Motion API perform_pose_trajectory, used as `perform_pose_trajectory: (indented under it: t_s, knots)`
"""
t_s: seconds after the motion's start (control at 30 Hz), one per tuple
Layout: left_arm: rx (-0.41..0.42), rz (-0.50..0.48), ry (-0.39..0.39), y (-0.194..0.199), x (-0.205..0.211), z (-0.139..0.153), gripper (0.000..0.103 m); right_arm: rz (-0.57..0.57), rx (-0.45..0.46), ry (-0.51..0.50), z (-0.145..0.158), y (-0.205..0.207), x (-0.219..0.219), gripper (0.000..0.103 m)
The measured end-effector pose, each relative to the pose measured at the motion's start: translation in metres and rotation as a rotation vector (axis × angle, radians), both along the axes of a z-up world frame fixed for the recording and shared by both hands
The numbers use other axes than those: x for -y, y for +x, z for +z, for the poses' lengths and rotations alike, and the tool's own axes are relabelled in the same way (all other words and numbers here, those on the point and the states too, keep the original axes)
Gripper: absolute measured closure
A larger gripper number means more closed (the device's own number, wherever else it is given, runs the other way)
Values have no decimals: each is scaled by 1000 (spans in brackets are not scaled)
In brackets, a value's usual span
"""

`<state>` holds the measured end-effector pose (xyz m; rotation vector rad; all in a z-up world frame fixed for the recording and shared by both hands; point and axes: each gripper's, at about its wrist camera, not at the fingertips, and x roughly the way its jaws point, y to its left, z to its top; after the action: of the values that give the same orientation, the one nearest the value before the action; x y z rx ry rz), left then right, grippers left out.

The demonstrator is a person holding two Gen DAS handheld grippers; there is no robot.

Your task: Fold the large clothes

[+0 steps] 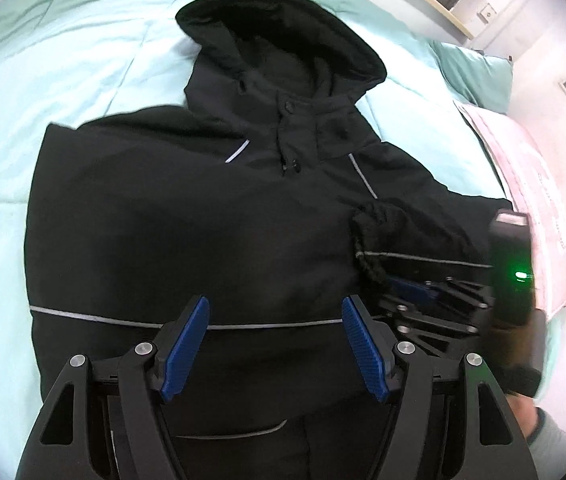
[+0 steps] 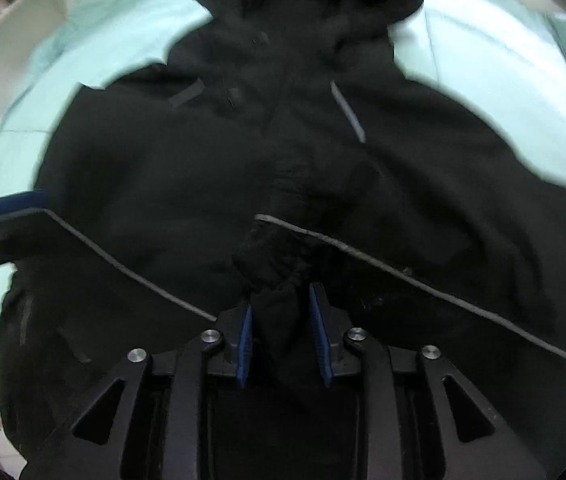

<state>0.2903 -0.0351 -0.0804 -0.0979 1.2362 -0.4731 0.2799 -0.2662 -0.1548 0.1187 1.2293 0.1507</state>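
A large black hooded jacket [image 1: 187,216] with thin grey reflective stripes lies front up on a bed, hood toward the far side. It also fills the right wrist view [image 2: 155,184]. My left gripper [image 1: 275,344] is open and empty, hovering over the jacket's lower body. My right gripper [image 2: 283,340] is shut on the black sleeve cuff [image 2: 271,256], holding the right sleeve folded over the jacket's front. The right gripper also shows in the left wrist view [image 1: 411,292], at the cuff [image 1: 379,232].
The jacket rests on a mint-green quilt [image 1: 43,80]. A green pillow [image 1: 471,76] and a pink pillow [image 1: 531,184] lie at the far right. White shelving [image 2: 15,40] stands beyond the bed's left side.
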Motion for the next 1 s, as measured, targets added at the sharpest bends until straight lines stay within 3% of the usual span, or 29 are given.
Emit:
perform_pose_trajectory:
  t_s: [0.07, 0.23, 0.3, 0.47, 0.73, 0.8, 0.83, 1.0]
  knots:
    - [-9, -10, -19, 2, 2, -7, 33, -6, -9, 33, -1, 1, 4, 70]
    - [23, -28, -98, 2, 11, -1, 33, -9, 19, 124, 29, -13, 26, 52]
    - [-3, -80, -157, 4, 26, -1, 33, -28, 66, 155, 49, -30, 41, 43]
    - [-114, -203, -269, 9, 71, -21, 33, -124, 105, 143, 73, -56, 81, 43]
    - [-196, -191, -212, 25, 122, -65, 33, -251, 75, 130, 71, -79, 126, 43]
    - [-177, -191, -182, 25, 131, -67, 56, -262, 78, 112, 73, -84, 131, 43]
    - [-171, -195, -160, 25, 135, -68, 77, -268, 82, 111, 75, -85, 133, 43]
    - [-86, -179, -170, 21, 127, -43, 82, -305, 118, 57, 91, -86, 140, 43]
